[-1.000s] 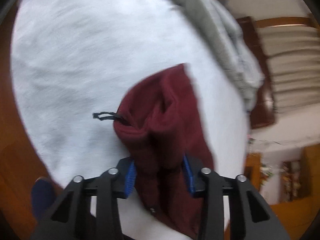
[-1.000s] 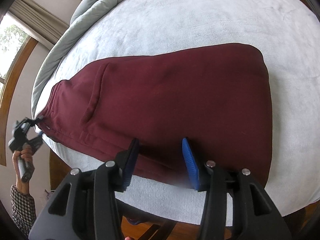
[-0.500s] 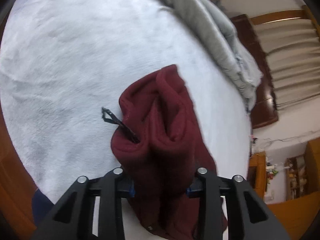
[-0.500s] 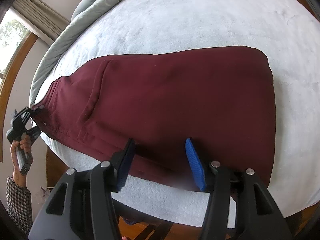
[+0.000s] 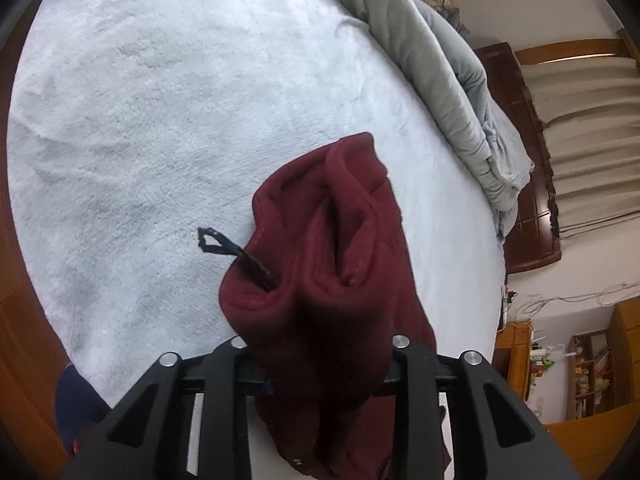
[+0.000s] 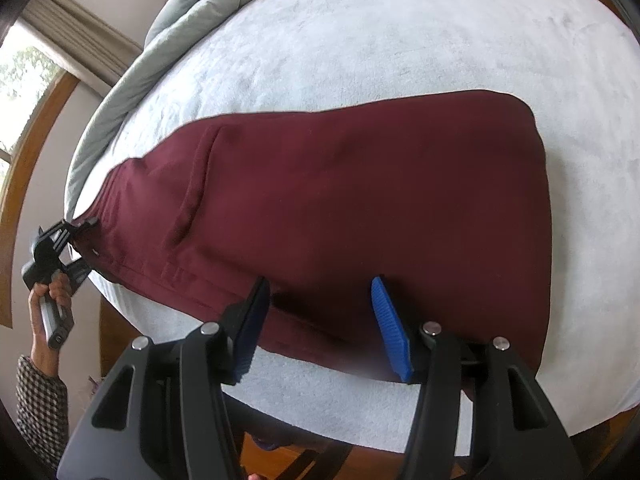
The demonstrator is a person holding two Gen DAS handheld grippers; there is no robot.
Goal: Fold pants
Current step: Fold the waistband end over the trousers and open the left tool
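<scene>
White fuzzy bed cover [image 6: 400,32] fills most of both views, with a rumpled grey duvet [image 5: 440,80] along its far edge. Maroon pants [image 6: 360,200] lie flat across the bed, already folded lengthwise, waistband end at the bed's edge. Left gripper [image 5: 320,364] has just been closing and is clamped on the bunched waistband, black drawstring [image 5: 236,252] poking out. Right gripper [image 6: 320,320] hangs over the pants' near edge, its 2 blue pads [image 6: 390,332] apart, gripping nothing.
</scene>
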